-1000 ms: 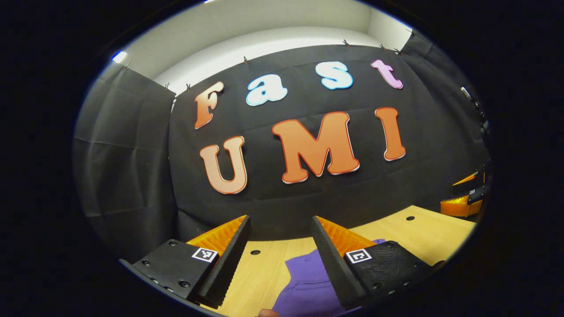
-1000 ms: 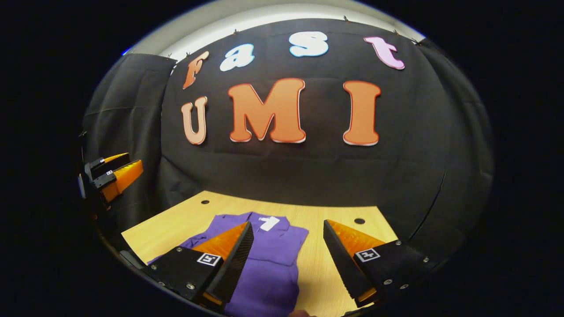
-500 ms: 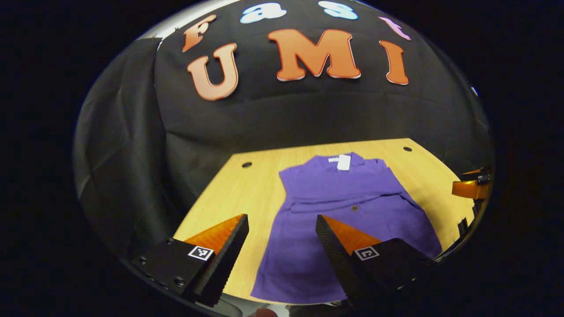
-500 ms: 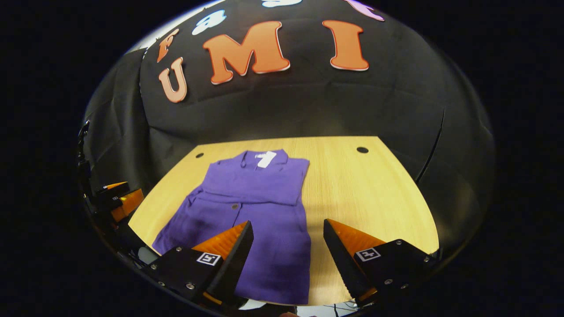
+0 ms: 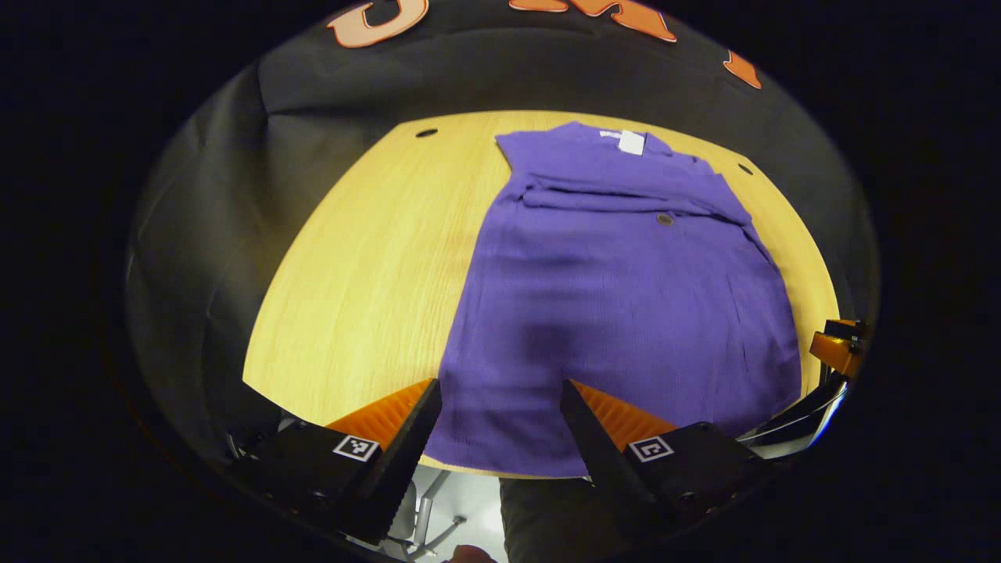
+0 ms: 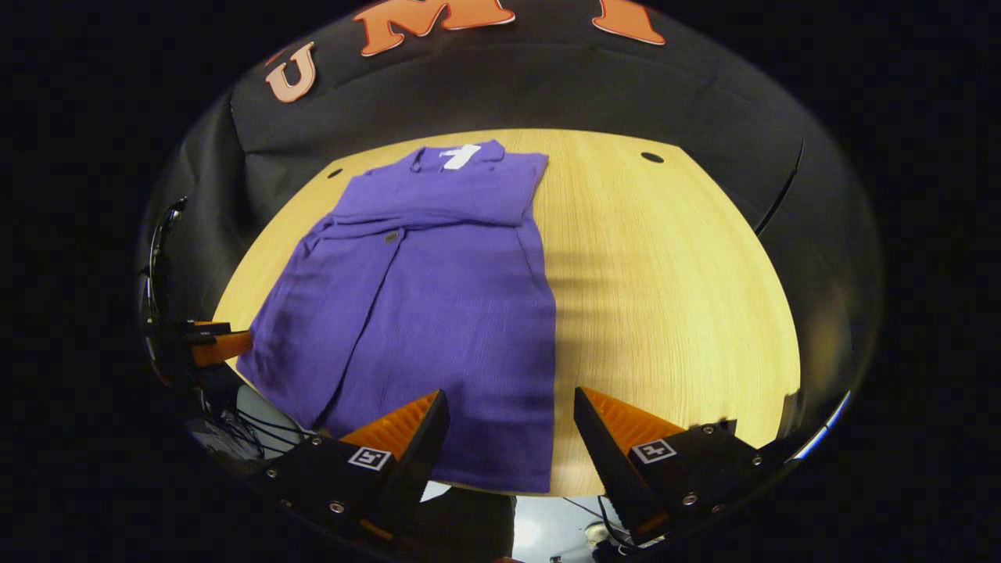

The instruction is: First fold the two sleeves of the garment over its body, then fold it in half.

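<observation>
Sleeves looked folded over the purple cloth garment [image 6: 438,313] on the pale wooden bench [image 6: 665,274]; left gripper [image 5: 500,426] and right gripper [image 6: 508,434] hung released, halving fold left.

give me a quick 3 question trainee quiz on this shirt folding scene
1. True or false: the left claw is shut on the purple shirt.
2. Which end of the shirt lies farthest from both claws? A) bottom hem B) collar with the white tag C) cannot tell
3. Fill in: the shirt lies on a ____ table.

Key: 1. False; both it and the right claw stand open above the near hem. 2. B. 3. wooden.
</observation>
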Available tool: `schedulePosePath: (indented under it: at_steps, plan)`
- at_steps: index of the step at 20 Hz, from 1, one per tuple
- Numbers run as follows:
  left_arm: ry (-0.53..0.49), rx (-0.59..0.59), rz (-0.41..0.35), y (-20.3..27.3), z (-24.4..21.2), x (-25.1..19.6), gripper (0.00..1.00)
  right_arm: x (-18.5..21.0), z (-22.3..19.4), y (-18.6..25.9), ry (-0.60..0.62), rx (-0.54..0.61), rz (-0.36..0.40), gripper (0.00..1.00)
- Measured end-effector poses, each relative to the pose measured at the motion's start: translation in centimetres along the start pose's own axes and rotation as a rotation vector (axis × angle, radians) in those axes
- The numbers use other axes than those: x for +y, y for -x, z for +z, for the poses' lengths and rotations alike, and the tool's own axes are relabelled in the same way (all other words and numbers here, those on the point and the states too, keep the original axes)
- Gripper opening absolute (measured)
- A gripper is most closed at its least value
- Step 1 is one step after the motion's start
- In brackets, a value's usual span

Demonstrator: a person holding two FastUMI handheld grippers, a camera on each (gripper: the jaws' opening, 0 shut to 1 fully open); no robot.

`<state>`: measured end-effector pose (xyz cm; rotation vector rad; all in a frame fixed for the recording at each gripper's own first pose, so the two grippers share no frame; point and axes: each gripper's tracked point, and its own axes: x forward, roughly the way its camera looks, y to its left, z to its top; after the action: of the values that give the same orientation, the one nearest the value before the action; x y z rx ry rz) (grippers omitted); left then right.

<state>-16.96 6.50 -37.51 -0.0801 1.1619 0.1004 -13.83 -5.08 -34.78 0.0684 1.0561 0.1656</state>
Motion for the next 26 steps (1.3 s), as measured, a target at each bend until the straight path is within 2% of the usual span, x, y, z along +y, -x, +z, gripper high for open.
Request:
schedulePosePath:
  at_steps: [7,10,12,17,20,22,24,26]
  plan:
    - [-0.008,0.207,-0.04,-2.8,-4.5,0.1,1.0,0.5,-5.0,-1.1,-0.055,0.189,0.016,0.96]
    - [-0.015,0.261,-0.022,-2.8,-4.6,1.4,1.0,0.4,-6.5,-1.5,-0.1,0.249,0.012,0.96]
    - [-0.007,0.286,-0.036,-3.0,-4.4,0.9,1.0,0.2,-7.4,-1.6,-0.119,0.283,-0.003,0.96]
    - [0.001,0.343,-0.066,-3.0,-4.8,1.3,0.99,-0.3,-8.0,-1.9,-0.039,0.341,-0.062,0.93]
    - [-0.034,0.415,-0.082,-3.3,-4.9,1.2,1.0,0.5,-8.1,-2.0,0.01,0.368,-0.073,0.86]
    - [-0.038,0.427,-0.08,-3.4,-4.7,1.2,0.99,1.0,-7.9,-2.2,-0.002,0.376,-0.071,0.75]
    - [-0.039,0.416,-0.077,-3.4,-4.5,1.1,0.95,1.7,-7.8,-2.2,-0.028,0.373,-0.043,0.56]
    - [-0.004,0.405,-0.059,-3.5,-4.0,0.6,0.36,2.5,-7.7,-2.2,-0.058,0.375,-0.007,0.33]
